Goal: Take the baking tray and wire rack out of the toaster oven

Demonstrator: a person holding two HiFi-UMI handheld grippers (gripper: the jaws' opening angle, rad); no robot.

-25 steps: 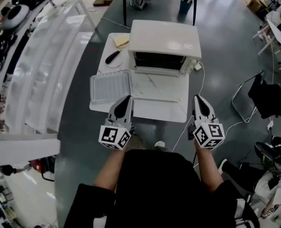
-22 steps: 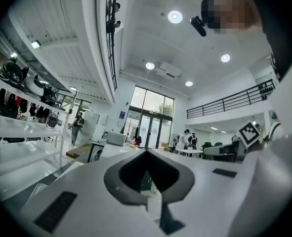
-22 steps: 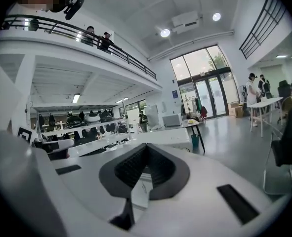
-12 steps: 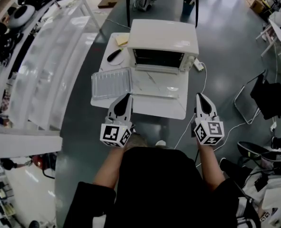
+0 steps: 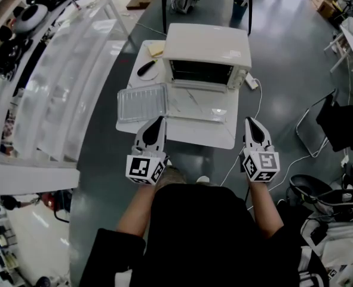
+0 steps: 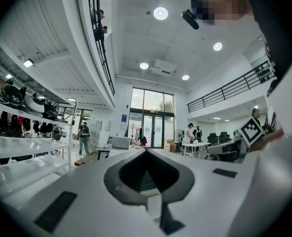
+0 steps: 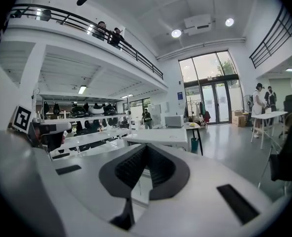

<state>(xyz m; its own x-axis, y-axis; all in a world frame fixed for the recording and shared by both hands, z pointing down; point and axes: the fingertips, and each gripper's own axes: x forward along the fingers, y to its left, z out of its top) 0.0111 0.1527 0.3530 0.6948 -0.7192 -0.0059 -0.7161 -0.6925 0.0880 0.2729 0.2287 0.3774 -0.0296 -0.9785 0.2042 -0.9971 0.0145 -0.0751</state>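
Observation:
The white toaster oven (image 5: pixel 207 55) stands on a small white table (image 5: pixel 182 135). Its glass door (image 5: pixel 195 106) hangs open and lies flat toward me. A grey ribbed baking tray (image 5: pixel 141 103) lies on the table left of the door; I cannot tell whether the wire rack lies in it. My left gripper (image 5: pixel 159 122) hovers at the table's front edge just below the tray, shut and empty. My right gripper (image 5: pixel 249 123) hangs off the table's right front corner, also shut and empty. In the gripper views the left gripper (image 6: pixel 146 151) and the right gripper (image 7: pixel 146 146) show closed jaws pointing out across the hall.
A black-handled utensil (image 5: pixel 145 69) lies on a white plate left of the oven, with a yellow item (image 5: pixel 156 51) behind it. A power strip (image 5: pixel 251 84) and its cable trail off to the right. Long white shelves (image 5: pixel 63 82) run along the left; a black chair (image 5: pixel 337 121) stands at the right.
Both grippers have eased slightly back from the table and rolled a little. Their jaws stay shut, and nothing on the table has moved.

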